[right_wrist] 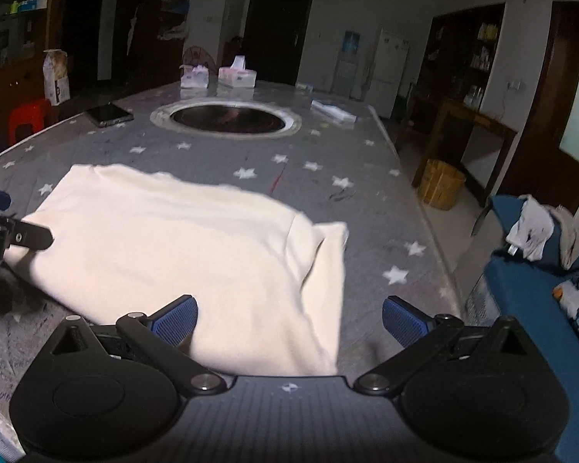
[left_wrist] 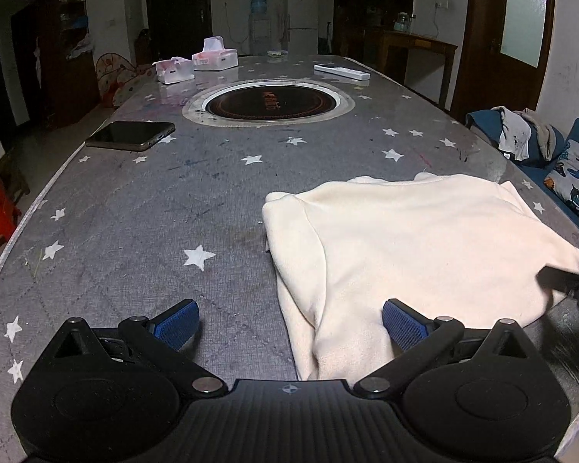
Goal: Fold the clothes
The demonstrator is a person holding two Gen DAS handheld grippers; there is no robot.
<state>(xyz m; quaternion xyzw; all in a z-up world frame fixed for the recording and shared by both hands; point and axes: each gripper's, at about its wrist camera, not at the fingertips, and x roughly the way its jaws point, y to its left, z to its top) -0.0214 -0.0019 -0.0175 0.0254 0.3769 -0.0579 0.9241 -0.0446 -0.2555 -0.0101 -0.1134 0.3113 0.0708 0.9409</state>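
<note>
Hovering low, left gripper (left_wrist: 291, 326) jaws apart, empty, over garment's left edge; right gripper (right_wrist: 289, 324) jaws apart, empty, over its right sleeve fold. Cream garment (right_wrist: 181, 239) flat on starred tabletop (left_wrist: 135, 231), 1 o'clock from left gripper, 11 o'clock from right. Judged: sleeves folded in; next, pinch near hem, fold toward 12 o'clock.

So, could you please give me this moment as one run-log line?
stage: mid-fold | cream garment: partly folded on starred table | left gripper: open, at garment's left edge | right gripper: open, at right edge
</note>
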